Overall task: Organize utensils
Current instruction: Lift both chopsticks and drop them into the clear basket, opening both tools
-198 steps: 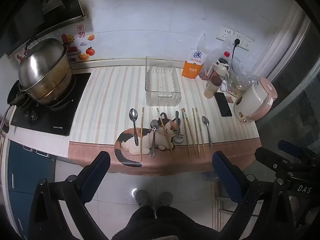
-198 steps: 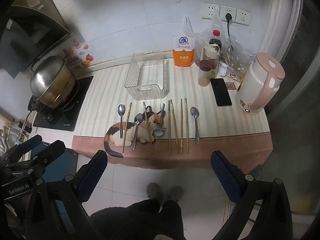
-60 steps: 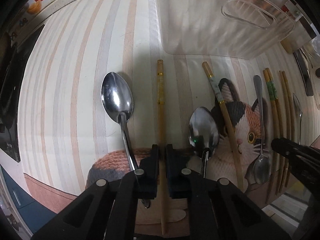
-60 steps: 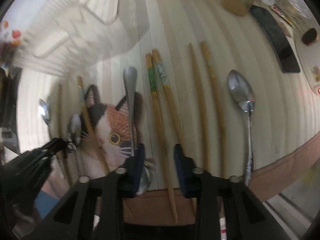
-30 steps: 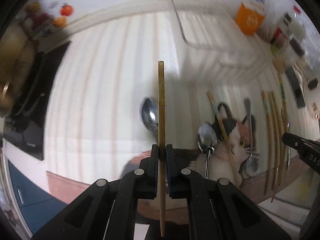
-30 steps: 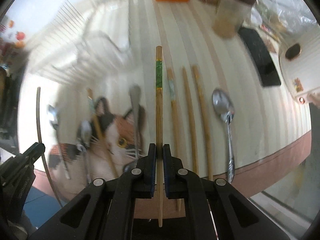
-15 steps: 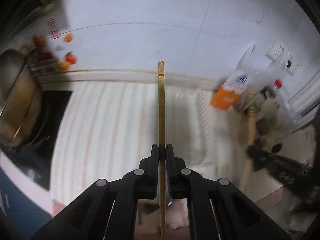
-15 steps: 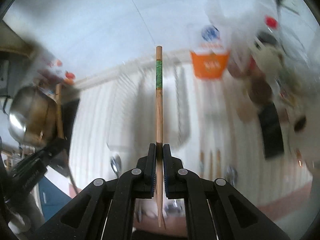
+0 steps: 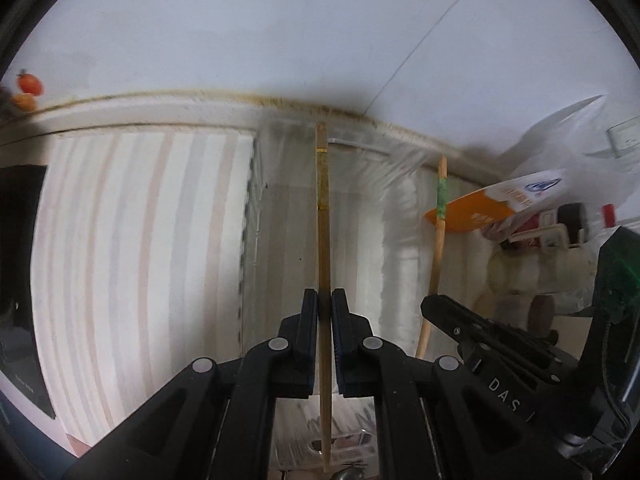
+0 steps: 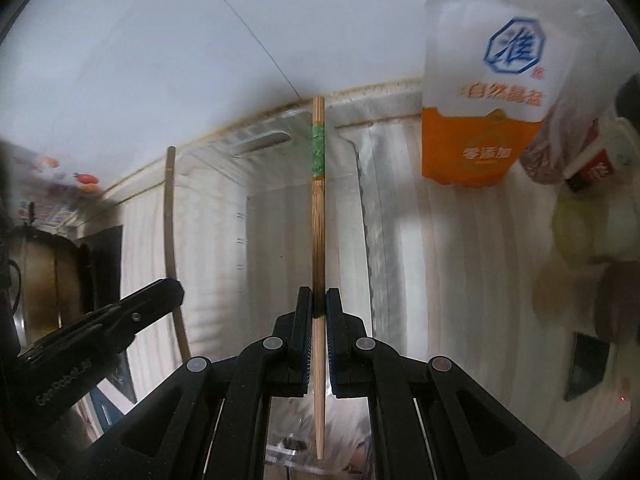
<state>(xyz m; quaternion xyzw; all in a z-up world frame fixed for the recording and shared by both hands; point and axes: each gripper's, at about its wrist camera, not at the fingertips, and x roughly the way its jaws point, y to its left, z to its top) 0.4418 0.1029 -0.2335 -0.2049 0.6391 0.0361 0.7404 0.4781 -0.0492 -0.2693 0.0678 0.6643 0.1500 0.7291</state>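
Note:
My left gripper [image 9: 324,301] is shut on a plain wooden chopstick [image 9: 322,208] with thin gold rings, held lengthwise over the clear plastic bin [image 9: 280,220]. My right gripper [image 10: 318,299] is shut on a chopstick with a green band [image 10: 318,208], also held over the clear bin [image 10: 264,216]. The right gripper with its green-banded chopstick [image 9: 439,216] shows in the left wrist view at right. The left gripper [image 10: 120,324] and its chopstick [image 10: 171,240] show in the right wrist view at left.
An orange and white salt bag [image 10: 484,96] stands right of the bin by the wall. Jars and a plastic bag [image 9: 560,216] crowd the right. A black phone [image 10: 584,364] lies at the right. The black stove [image 9: 16,280] and a pot [image 10: 40,280] are at the left.
Both grippers have carried their chopsticks up from the cat mat and forward over the clear bin. The view is now low and close to the bin and back wall.

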